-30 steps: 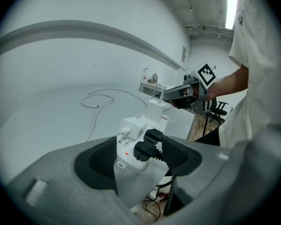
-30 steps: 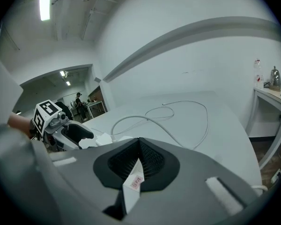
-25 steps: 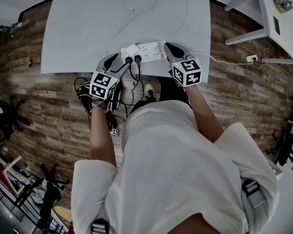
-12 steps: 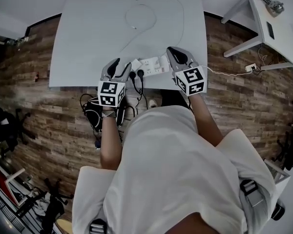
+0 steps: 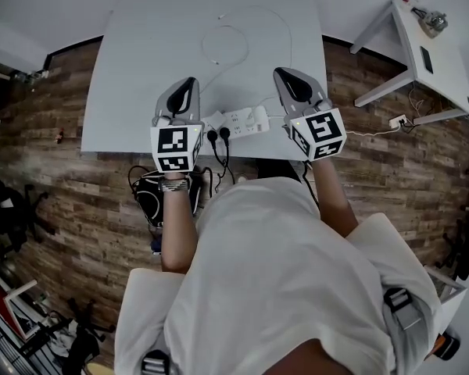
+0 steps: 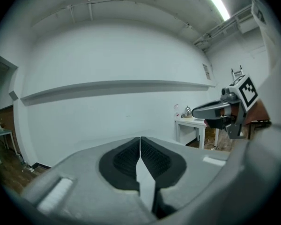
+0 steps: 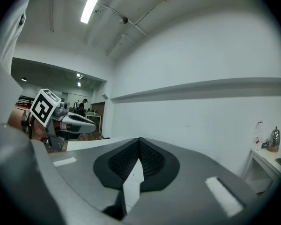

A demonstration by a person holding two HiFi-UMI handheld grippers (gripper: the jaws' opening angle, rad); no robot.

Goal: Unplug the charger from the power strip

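Observation:
A white power strip (image 5: 242, 120) lies at the near edge of the white table (image 5: 141, 69). A white charger (image 5: 215, 119) sits at its left end, and two black plugs (image 5: 219, 134) are in its front side. A thin white cable (image 5: 227, 41) loops over the table. My left gripper (image 5: 189, 83) hovers above the strip's left end; its jaws have just been closing and are shut with nothing between them (image 6: 140, 138). My right gripper (image 5: 285, 74) is held over the right end, also shut and empty (image 7: 139, 139). Both point at the bare wall.
A second white table (image 5: 422, 37) with small items stands at the far right. A floor socket (image 5: 397, 120) with a white lead lies on the wood floor. Black cables and a dark bag (image 5: 152, 190) hang under the table's front edge.
Both grippers have lifted up and away from the power strip. The left jaws went from open to shut, with nothing in them. The charger stays at the strip.

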